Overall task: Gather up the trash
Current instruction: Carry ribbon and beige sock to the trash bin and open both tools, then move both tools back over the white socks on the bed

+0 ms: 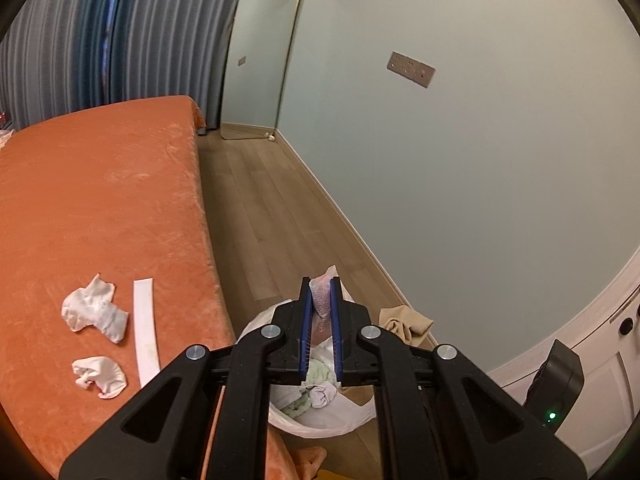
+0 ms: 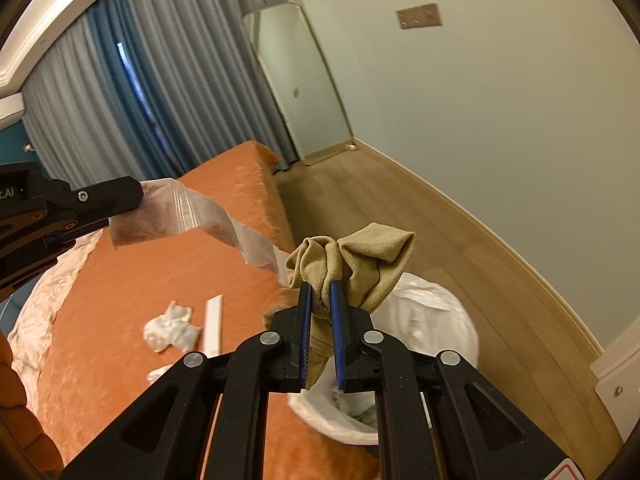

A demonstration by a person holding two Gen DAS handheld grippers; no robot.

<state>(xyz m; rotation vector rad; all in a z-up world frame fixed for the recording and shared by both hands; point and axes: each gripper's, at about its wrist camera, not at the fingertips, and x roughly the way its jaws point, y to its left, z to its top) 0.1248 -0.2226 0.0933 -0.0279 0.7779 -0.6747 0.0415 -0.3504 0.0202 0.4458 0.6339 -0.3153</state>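
Note:
My left gripper [image 1: 320, 285] is shut on a clear zip bag [image 1: 321, 299] and holds it above the white-lined trash bin [image 1: 352, 416] beside the bed. The bag also shows in the right wrist view [image 2: 176, 216], hanging from the left gripper [image 2: 132, 200]. My right gripper [image 2: 320, 288] is shut on a tan cloth [image 2: 352, 260] over the bin [image 2: 432, 312]; the cloth also shows in the left wrist view [image 1: 406, 325]. Two crumpled white tissues [image 1: 94, 312] [image 1: 100, 376] and a white paper strip [image 1: 146, 328] lie on the orange bed [image 1: 100, 200].
The bin holds crumpled tissues and a green cloth [image 1: 316, 392]. Wooden floor [image 1: 280, 220] runs between bed and wall. A mirror [image 1: 260, 56] leans at the far wall next to curtains [image 1: 100, 40]. A white cabinet [image 1: 608, 360] stands at the right.

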